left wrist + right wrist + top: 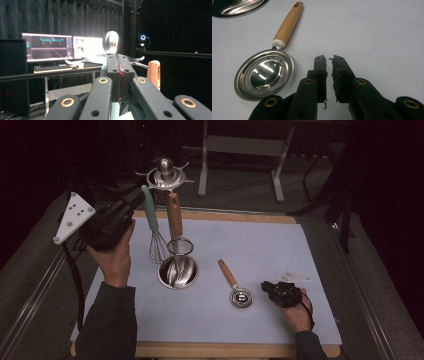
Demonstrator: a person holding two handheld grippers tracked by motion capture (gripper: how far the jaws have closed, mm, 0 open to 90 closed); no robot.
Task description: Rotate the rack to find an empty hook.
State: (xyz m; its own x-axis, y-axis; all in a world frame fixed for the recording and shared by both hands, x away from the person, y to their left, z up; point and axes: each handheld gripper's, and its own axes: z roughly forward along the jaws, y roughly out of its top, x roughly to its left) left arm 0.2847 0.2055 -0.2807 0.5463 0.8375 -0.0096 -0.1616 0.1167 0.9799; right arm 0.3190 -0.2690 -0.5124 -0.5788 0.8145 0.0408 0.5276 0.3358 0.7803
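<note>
step: left hand-held gripper (131,206) is holding the mint-green-handled wire whisk (155,232) at the top of its handle, next to the steel utensil stand with a round knob on top (165,174); judged as hanging the whisk on a hook or lifting it off, cannot tell which
left state: jaws are clenched on the whisk handle; in the left gripper view the pads (119,75) are pinched together, with pale green showing just below them
whisk place: upright at the stand's 9 o'clock, wires hanging just above the round steel base bowl (178,272)
neighbour: wooden-handled steel strainer (176,227) is hanging just beside the whisk at its 3 o'clock, close enough to knock
right state: right hand-held gripper (279,291) is resting on the blue-grey mat (250,245), jaws closed on nothing with a thin slit between them
spare item: wooden-handled steel measuring spoon (265,75) is lying on the table at the right gripper's 9 o'clock, near but apart
doing it well: keep the whisk vertical, move it straight up or down past the hook arm, and hold the grip firm until the handle loop is seated
risk: a sideways swing is likely to bump the strainer or tip the stand
</note>
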